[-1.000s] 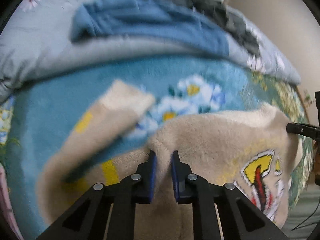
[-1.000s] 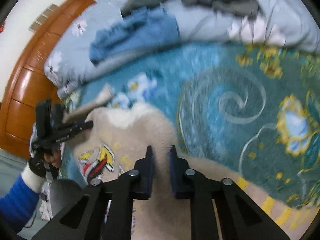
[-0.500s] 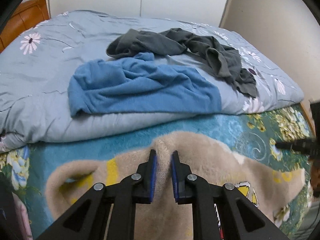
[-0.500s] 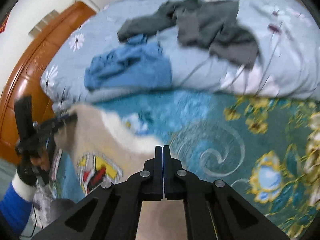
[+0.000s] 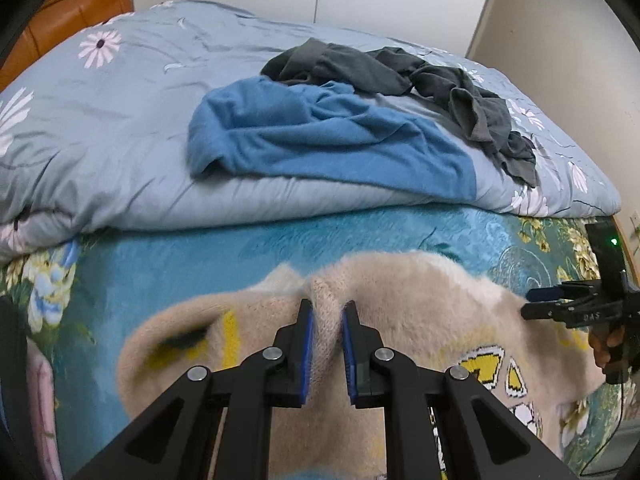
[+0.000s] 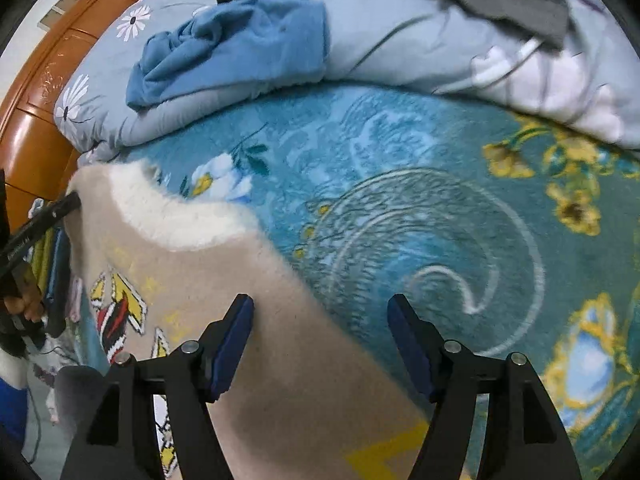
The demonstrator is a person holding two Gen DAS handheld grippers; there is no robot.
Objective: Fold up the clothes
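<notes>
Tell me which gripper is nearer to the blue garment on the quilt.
Left. The left gripper, clamped on the beige sweater, sits almost straight below the blue garment. The open right gripper is off to that garment's right.

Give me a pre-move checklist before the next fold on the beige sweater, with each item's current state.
1. Left gripper pinching a ridge of the beige sweater: ok.
2. Right gripper holding fabric: not ok; jaws wide open, sweater lies between and beneath them.
3. Sweater lying flat on the teal blanket: cannot tell; it bunches at the left pinch, and the lower part is hidden.
4. Blue garment and grey garment out of the way: ok, both up on the pale quilt.
5. Sleeve position: cannot tell; the near-left part is blurred.
</notes>
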